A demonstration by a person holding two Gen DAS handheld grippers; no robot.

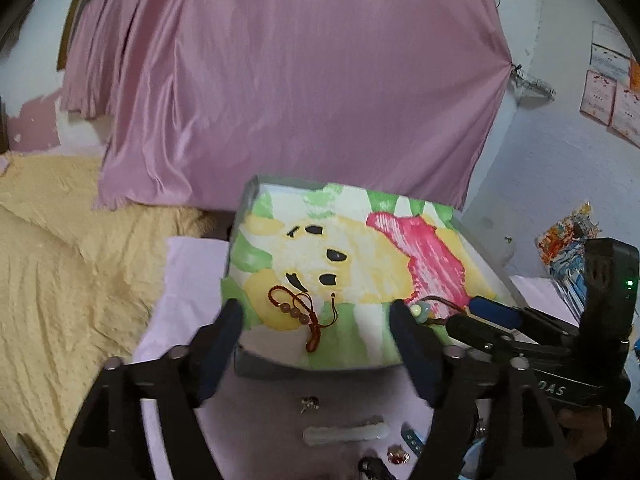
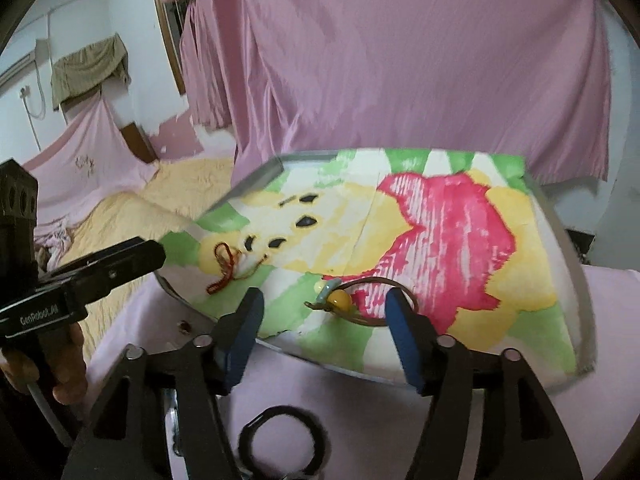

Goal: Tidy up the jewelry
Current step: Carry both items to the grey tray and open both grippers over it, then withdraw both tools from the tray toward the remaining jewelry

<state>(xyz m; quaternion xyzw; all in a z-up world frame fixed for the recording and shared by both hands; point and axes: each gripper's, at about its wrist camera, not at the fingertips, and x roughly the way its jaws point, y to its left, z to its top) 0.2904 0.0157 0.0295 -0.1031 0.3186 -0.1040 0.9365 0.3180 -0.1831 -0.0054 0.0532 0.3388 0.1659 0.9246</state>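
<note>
A shallow grey box [image 1: 264, 368] lined with a bear-print cloth [image 1: 360, 248] lies ahead in both views [image 2: 440, 240]. A red cord bracelet with brown beads [image 1: 298, 312] lies on the cloth between my left gripper's fingers [image 1: 316, 312]; it also shows in the right wrist view [image 2: 228, 264]. My left gripper is open and empty. A brown cord with a yellow bead and pale charms [image 2: 340, 298] lies on the cloth just ahead of my right gripper [image 2: 324, 304], which is open and empty; the charms show in the left wrist view [image 1: 420, 312].
On the pink cloth before the box lie a pale bar [image 1: 346, 434], small earrings [image 1: 310, 402], a red-stone piece [image 1: 398, 456] and a black hair tie [image 2: 282, 444]. A yellow blanket [image 1: 60, 260] lies left. Pink curtains [image 1: 312, 72] hang behind.
</note>
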